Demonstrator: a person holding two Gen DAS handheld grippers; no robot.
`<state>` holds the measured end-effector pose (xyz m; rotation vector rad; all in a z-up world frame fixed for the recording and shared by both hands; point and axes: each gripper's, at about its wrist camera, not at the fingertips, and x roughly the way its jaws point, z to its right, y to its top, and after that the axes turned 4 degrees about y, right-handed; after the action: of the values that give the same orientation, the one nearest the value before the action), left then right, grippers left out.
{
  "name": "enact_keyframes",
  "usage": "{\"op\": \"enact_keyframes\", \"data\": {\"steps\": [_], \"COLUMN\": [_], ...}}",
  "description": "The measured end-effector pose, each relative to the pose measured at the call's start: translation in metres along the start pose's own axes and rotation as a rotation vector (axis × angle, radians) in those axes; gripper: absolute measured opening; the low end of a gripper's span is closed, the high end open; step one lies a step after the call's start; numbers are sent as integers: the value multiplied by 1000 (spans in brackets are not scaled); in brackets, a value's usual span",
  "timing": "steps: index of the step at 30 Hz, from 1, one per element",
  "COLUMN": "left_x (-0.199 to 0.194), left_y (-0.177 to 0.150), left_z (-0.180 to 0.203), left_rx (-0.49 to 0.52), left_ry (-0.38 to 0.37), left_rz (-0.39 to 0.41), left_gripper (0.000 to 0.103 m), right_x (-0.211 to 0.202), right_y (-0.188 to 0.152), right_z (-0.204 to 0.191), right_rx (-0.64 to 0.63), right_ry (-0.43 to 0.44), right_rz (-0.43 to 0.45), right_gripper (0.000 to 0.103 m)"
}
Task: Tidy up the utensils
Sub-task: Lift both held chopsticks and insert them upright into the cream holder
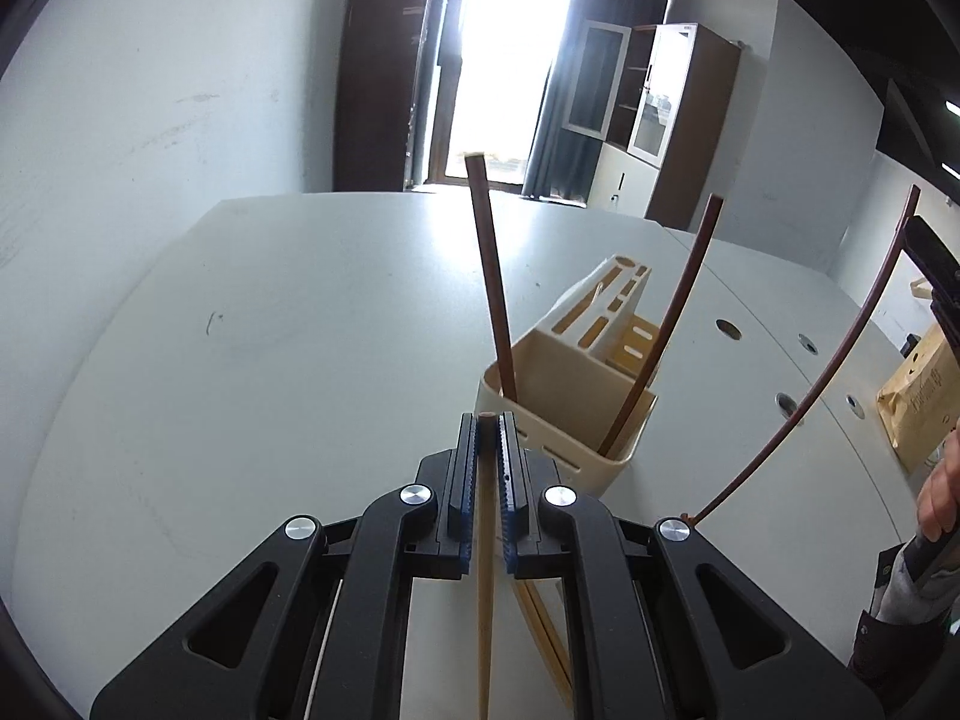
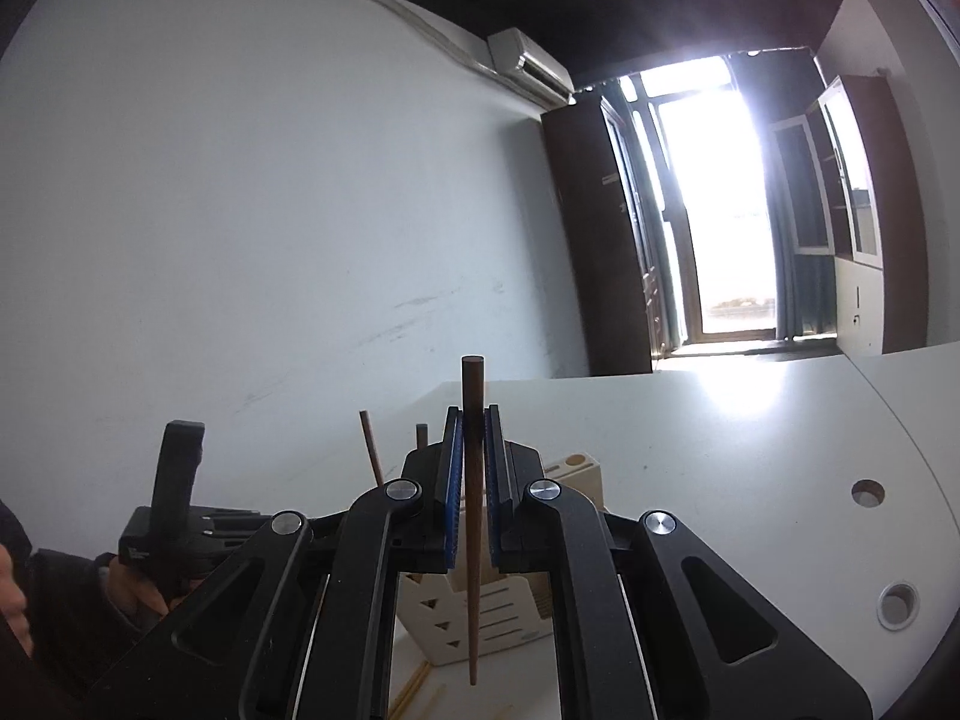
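Currently left gripper (image 1: 487,420) pinches one light chopstick (image 1: 483,600); right gripper (image 2: 473,414) pinches one dark chopstick (image 2: 473,516); two dark chopsticks (image 1: 493,288) stand in holder (image 1: 564,420) ahead.

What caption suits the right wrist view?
Right hand-held gripper shut on a dark chopstick, held upright above the cream utensil holder.

Matt black plastic grippers (image 1: 487,438) (image 2: 474,426) with ribbed blue pads (image 2: 454,480) are gripping smooth wooden chopsticks (image 1: 485,570) (image 2: 474,510); the cream plastic holder (image 1: 558,402) is looking matt on the smooth white table (image 1: 270,330).
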<state>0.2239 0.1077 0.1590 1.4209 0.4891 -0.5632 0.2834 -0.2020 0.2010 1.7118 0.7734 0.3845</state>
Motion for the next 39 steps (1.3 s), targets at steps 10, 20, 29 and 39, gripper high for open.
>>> {"op": "enact_keyframes", "data": {"steps": [10, 20, 29, 39], "left_x": [-57, -100, -91, -45], "left_y": [71, 129, 145, 108], "left_z": [25, 42, 36, 21], "left_rx": [18, 11, -31, -4], "left_ry": [-33, -54, -32, -30], "left_rz": [151, 267, 325, 278], "left_gripper": [6, 6, 6, 6], "right_x": [38, 56, 70, 79], "right_y": [46, 62, 37, 21], "right_z": [2, -17, -37, -26], "right_rx": [53, 61, -29, -49], "right_ry": [76, 93, 39, 7], "right_rz": [28, 79, 14, -64], "right_gripper": [8, 8, 8, 8]}}
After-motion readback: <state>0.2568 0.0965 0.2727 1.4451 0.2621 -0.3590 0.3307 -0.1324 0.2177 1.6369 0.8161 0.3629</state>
